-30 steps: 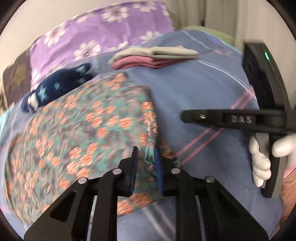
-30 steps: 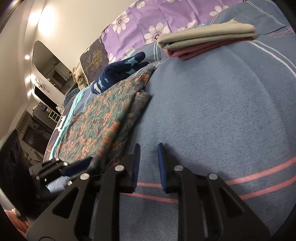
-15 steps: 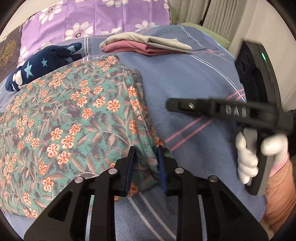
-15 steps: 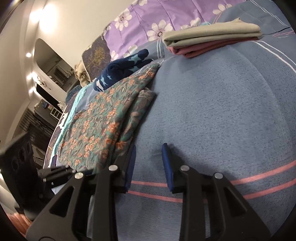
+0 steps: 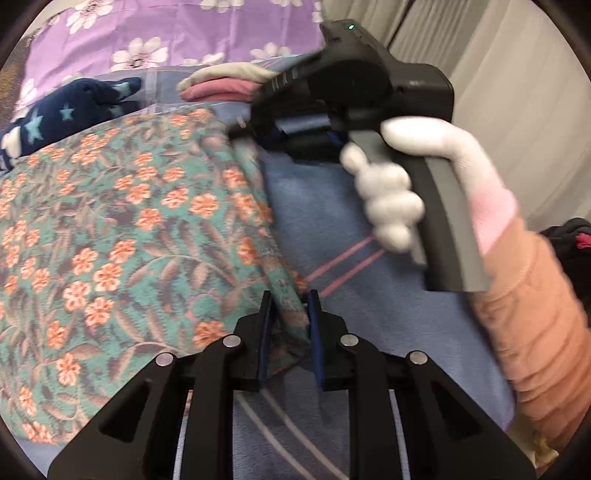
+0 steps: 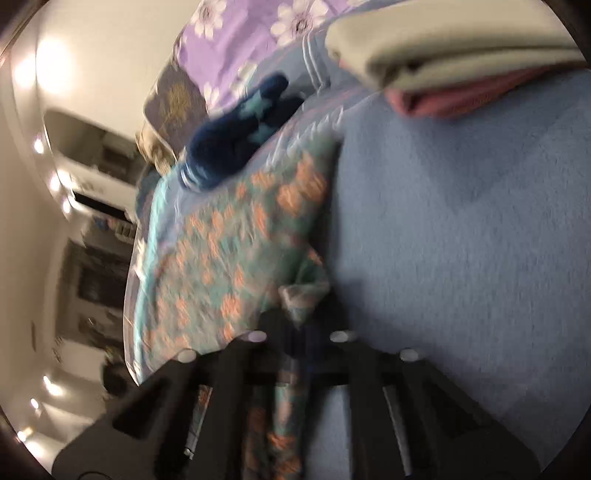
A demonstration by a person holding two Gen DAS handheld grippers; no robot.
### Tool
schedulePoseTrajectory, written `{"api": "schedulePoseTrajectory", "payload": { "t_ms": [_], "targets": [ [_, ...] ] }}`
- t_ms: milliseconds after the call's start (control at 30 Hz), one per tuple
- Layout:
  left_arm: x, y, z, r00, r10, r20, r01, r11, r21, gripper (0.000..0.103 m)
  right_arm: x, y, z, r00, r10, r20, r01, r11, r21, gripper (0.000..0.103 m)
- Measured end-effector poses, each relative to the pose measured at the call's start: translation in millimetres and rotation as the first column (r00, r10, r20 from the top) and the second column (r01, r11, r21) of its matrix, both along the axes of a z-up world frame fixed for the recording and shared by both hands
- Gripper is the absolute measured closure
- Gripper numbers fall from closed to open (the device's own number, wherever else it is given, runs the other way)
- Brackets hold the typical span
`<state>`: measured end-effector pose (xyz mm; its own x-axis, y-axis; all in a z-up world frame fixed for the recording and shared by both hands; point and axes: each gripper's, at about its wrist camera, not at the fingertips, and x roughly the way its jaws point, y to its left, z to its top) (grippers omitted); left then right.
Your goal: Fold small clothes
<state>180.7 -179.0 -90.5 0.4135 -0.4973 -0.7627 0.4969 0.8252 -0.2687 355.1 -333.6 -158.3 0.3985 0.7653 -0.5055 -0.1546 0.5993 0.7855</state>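
On the bed [image 5: 332, 206], both tools pinch the floral garment's [image 5: 122, 229] right edge, the left tool [image 5: 289, 317] near, the right tool [image 6: 297, 332] farther; next, likely fold it leftward.

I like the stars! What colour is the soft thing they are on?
Dark navy blue fabric item with light blue stars; clearest in the left wrist view.

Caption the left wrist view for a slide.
Left gripper pinches the floral garment's edge while the right gripper grips farther along it.

I see a teal garment [image 5: 122, 236] with orange flowers, a navy sock [image 5: 70, 110] with pale blue stars, a beige and pink folded pile [image 5: 225, 83], a blue blanket [image 5: 332, 229] with pink stripes, a purple pillow [image 5: 177, 33] with white flowers.
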Motion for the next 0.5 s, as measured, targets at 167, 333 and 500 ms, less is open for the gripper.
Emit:
{"api": "schedulePoseTrajectory", "payload": {
  "t_ms": [167,333,500],
  "targets": [
    [-4,-19,-9,0.998,-0.062,0.014,0.061,0.997,0.037,0.085,-4,19,10,0.989,0.007,0.147,0.032,0.965,-0.261,0.098],
    [-8,-25,-11,0.996,-0.081,0.031,0.08,0.996,0.047,0.085,2,-4,-14,0.996,-0.037,0.081,0.048,0.988,-0.145,0.092],
    [-17,-30,-10,0.992,-0.112,0.054,0.108,0.991,0.08,0.085,0,-16,2,0.996,-0.049,0.081,0.055,0.996,-0.071,0.051]
  ]
}}
